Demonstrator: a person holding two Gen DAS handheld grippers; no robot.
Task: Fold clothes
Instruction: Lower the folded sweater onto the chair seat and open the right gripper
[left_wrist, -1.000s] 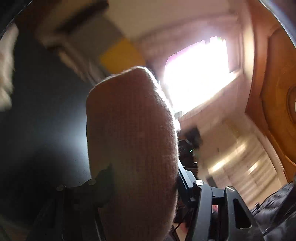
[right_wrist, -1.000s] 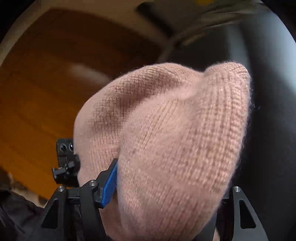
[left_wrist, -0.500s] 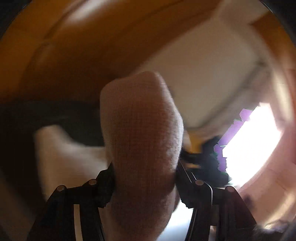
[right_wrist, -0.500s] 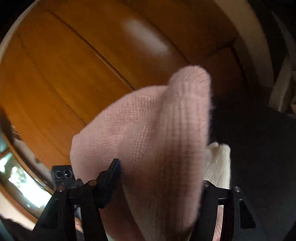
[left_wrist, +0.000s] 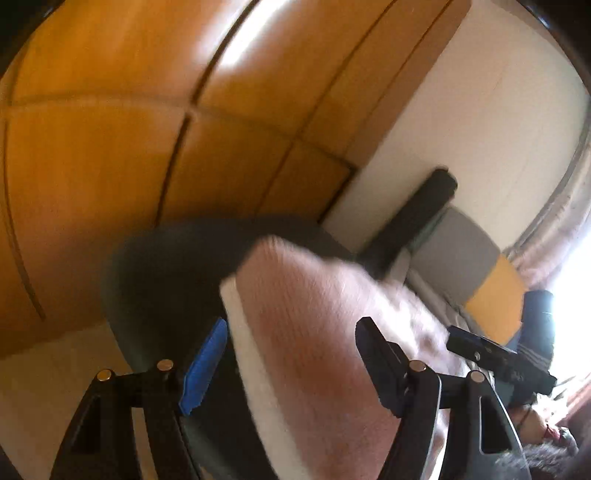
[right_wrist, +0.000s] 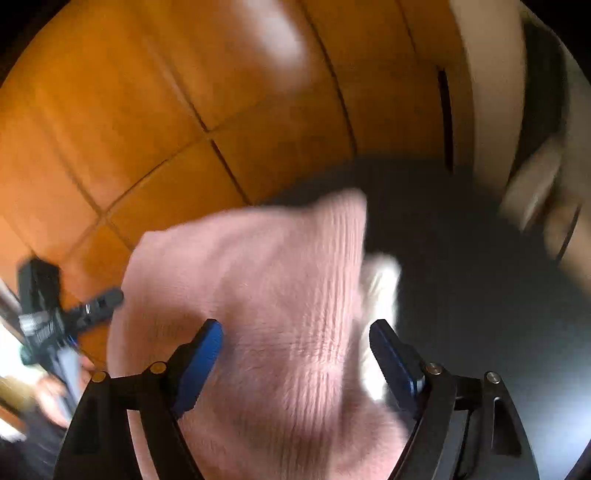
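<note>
Fingers of the left gripper (left_wrist: 288, 365) are opening, the blue pad (left_wrist: 203, 365) now clear of the fuzzy pink knitted garment (left_wrist: 306, 332) that half a second ago sat pinched between them; the knit still lies between the jaws. Likewise, the right gripper (right_wrist: 295, 358) is opening around the same pink knit (right_wrist: 258, 295), its pads no longer pressing. Both grips released suggest the folded edge has just been laid down, one fold completed. Beneath, a dark round tabletop (left_wrist: 166, 266) bears the garment, with a white knitted piece (right_wrist: 380, 280) showing beside the pink. Beyond stand orange wooden panels (left_wrist: 110, 147). No brand, label or legible writing appears.
</note>
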